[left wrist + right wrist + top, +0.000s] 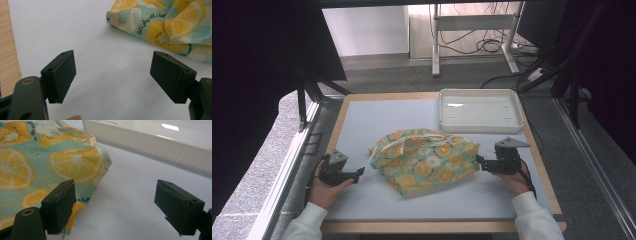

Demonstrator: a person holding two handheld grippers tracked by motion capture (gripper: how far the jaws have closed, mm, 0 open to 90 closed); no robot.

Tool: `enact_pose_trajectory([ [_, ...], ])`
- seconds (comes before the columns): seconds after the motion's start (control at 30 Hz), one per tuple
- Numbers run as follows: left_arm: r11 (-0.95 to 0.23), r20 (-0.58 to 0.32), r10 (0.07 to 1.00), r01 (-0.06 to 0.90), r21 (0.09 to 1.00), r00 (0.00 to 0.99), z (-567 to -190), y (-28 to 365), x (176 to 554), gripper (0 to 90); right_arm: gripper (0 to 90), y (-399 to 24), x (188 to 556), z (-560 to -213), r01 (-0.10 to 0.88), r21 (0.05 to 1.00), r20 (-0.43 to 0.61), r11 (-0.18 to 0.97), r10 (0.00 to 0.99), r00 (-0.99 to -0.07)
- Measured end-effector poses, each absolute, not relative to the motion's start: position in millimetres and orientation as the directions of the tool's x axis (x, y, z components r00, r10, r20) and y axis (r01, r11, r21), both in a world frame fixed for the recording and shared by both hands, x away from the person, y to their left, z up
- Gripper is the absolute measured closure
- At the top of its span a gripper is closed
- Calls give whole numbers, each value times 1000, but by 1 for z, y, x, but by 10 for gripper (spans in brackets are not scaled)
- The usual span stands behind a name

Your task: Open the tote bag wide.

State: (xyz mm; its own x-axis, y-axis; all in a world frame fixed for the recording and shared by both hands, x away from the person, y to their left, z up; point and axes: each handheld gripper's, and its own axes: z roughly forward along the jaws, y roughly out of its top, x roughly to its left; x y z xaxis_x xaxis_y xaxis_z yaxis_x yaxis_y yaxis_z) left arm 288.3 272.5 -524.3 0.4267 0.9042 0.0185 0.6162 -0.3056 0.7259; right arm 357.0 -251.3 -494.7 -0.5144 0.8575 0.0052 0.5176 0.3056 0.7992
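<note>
A crumpled cloth bag printed with lemons and kiwis on mint green lies in the middle of the pale mat. My left gripper rests low at the bag's left, open, its jaws apart over bare mat with nothing between them; the bag's corner lies ahead of it, a short gap away. My right gripper sits at the bag's right edge, open too. In the right gripper view its left jaw stands right beside the bag's edge; whether it touches the cloth I cannot tell. Nothing is held.
A shallow white tray stands at the back right of the mat, its wall just beyond my right gripper. The mat lies on a wooden table with a raised rim. Dark stands and cables are behind the table.
</note>
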Motion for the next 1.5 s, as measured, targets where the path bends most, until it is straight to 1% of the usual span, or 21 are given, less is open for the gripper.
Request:
enact_pose_trajectory([
  [0.17,-306,9,897,606,734,441,-524,274,285,209,180,-252,359,-492,506,809,-1,300,860,-509],
  [0.43,-275,2,907,589,760,421,-520,277,288,205,190,-256,357,-493,522,799,1,299,867,-498],
  [0.6,-268,-10,909,602,752,418,-523,278,291,208,191,-263,354,-490,523,810,11,265,885,-465],
  [0.83,-249,-19,913,591,767,409,-521,279,293,218,191,-261,351,-492,521,802,-21,293,884,-466],
  [1.03,-252,-25,909,597,762,417,-522,277,297,222,191,-265,348,-491,527,801,-21,282,895,-446],
  [1.3,-225,-54,909,593,773,414,-519,281,296,247,191,-266,348,-492,534,798,-24,279,900,-435],
  [1.33,-223,-57,907,593,774,416,-518,282,296,275,190,-266,348,-492,534,797,-26,280,901,-434],
  [1.5,-218,-65,904,586,780,422,-516,283,294,303,191,-268,349,-492,536,798,-26,276,904,-427],
])
